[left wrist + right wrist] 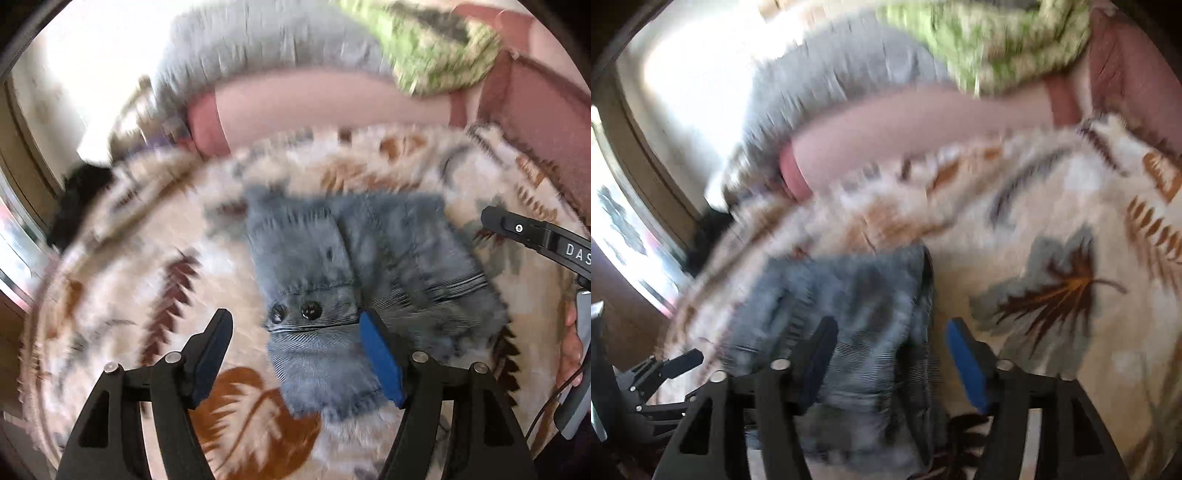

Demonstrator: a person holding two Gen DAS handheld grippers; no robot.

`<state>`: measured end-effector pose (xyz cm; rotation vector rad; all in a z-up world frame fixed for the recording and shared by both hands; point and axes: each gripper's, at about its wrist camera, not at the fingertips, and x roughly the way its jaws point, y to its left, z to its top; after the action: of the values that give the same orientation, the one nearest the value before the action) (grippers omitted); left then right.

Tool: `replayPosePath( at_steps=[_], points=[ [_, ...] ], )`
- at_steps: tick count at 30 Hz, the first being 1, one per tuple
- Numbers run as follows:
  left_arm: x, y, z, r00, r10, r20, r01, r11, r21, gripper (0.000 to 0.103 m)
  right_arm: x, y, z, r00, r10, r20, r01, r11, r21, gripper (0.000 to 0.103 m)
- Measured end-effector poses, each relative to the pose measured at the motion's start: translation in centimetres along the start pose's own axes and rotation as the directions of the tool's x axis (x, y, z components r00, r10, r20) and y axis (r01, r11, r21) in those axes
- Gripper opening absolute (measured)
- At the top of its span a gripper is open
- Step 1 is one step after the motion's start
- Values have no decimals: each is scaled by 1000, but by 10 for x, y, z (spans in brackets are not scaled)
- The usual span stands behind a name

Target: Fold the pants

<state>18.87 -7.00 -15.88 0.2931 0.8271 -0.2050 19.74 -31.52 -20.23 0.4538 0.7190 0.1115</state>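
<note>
In the left wrist view, the left gripper [295,358] is held tilted down over a bed covered by a leaf-patterned blanket [110,280], its two fingers [380,358] spread wide apart and grasping nothing. The folded pants [369,266], blue-grey denim, are seen lying flat on the blanket ahead of the gripper; the nearer end of the bundle, with two dark buttons [303,311] on it, reaches into the gap between the fingers, closer to the blue-padded finger on the right of the frame. The right gripper [535,236] is seen at the right edge of this view, just beside the far corner of the pants, with part of the hand [570,350] that holds it showing below. A grey pillow [258,40] and a green patterned cloth [436,48] are seen beyond the blanket, blurred by motion. In the right wrist view, the right gripper [890,362] is likewise angled down at the bed, its fingers [964,365] parted and clamped on nothing. The pants [849,306] lie under and ahead of the gap, mostly toward the finger on the left of the frame, while the blanket [1071,206] is bare beside the other finger. The left gripper [665,369] is seen at the lower left edge, near the pants; whether it touches them cannot be told.
</note>
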Motion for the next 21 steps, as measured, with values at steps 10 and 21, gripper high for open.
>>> replayPosePath(
  at_steps=[10,21],
  points=[
    [-150,4,-17,949,140,284,-134,990,-41,87,-112,63,-51,965,127,227,-92,983,-162,71],
    [-206,12,-23,928,203,313,-164,976,-147,89,-169,89,-104,940,137,312,-46,959,-281,74]
  ],
)
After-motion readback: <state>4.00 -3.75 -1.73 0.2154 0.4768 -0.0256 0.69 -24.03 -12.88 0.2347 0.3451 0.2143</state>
